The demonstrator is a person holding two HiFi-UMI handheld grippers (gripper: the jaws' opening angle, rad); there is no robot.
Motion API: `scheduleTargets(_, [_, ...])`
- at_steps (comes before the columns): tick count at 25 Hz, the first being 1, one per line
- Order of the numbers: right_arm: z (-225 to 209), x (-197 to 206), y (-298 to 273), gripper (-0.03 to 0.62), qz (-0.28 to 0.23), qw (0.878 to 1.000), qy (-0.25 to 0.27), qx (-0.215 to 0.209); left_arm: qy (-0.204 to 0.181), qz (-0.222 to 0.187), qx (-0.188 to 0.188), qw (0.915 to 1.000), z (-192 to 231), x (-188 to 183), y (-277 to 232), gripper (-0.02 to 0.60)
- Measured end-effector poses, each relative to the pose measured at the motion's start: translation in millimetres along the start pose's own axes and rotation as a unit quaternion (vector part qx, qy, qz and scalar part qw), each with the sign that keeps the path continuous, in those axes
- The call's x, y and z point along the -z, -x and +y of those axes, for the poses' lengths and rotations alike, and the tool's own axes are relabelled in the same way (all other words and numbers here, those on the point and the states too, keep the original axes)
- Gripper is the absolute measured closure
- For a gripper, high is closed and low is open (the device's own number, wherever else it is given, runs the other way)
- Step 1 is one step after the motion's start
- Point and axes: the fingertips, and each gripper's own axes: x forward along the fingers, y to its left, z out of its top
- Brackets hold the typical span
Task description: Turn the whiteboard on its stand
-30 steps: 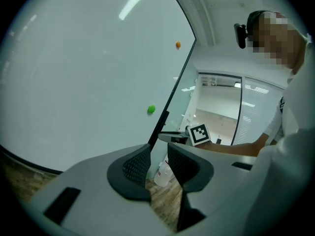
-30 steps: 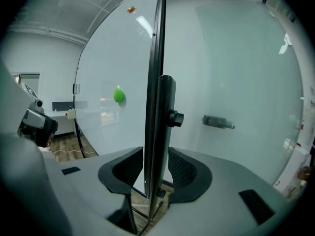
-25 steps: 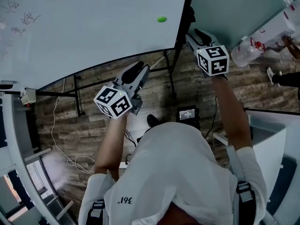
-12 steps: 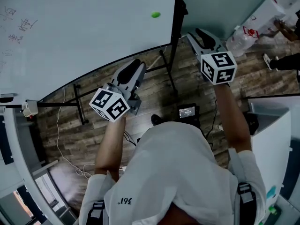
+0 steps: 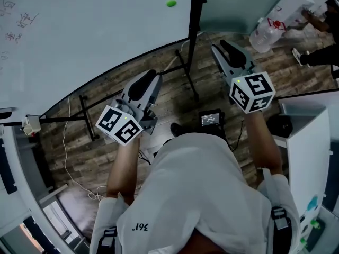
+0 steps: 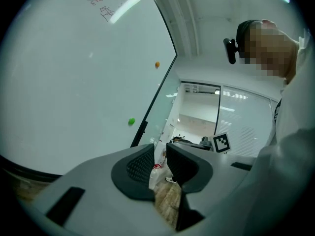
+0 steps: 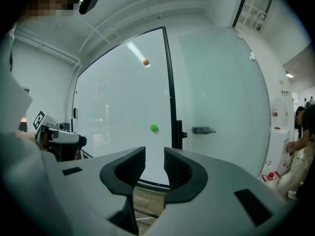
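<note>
Both grippers drawn back from the whiteboard since a second ago. Right gripper was then close against the board's black side post, now well clear of it. Left gripper likewise further from the board's lower edge. Right jaws just been closing, now a narrow gap apart, nothing between them. Left jaws also a narrow gap apart, empty. Board upright on its black stand over the wood floor, ahead of both grippers, touched by neither. Green magnet near the board's right edge, shifted up the head view along with the board.

Only in the gripper views: orange magnet higher on the board than the green one; clamp knob on the side post; grey handle on the pale wall beside the board.

Only from the head view: small lit screen on the floor between the arms, white cord trailing under the board
</note>
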Motion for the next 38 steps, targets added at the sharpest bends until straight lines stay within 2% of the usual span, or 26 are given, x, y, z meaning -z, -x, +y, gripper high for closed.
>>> scheduleTargets(10, [26, 22, 52, 0.479, 0.014, 0.998, -0.026, -0.058, 0.014, -0.016, -0.032, 0.9992, -48, 19, 20, 0.508])
scheduleTargets(17, [27, 41, 103, 0.485, 0.037, 0.993, -0.026, -0.105, 0.029, -0.018, -0.052, 0.9981, -110, 50, 18, 0.508])
scheduleTargets(26, [30, 62, 171, 0.491, 0.042, 0.988, -0.028, -0.143, 0.031, -0.016, -0.079, 0.9962, -182, 90, 37, 0.508])
scheduleTargets(33, [41, 64, 202, 0.525, 0.041, 0.985, -0.03, -0.166, 0.035, -0.018, -0.101, 0.9941, -209, 103, 59, 0.508])
scheduleTargets(38, [49, 74, 222, 0.551, 0.04, 0.984, -0.035, -0.168, 0.038, -0.008, -0.1, 0.9943, -219, 115, 69, 0.508])
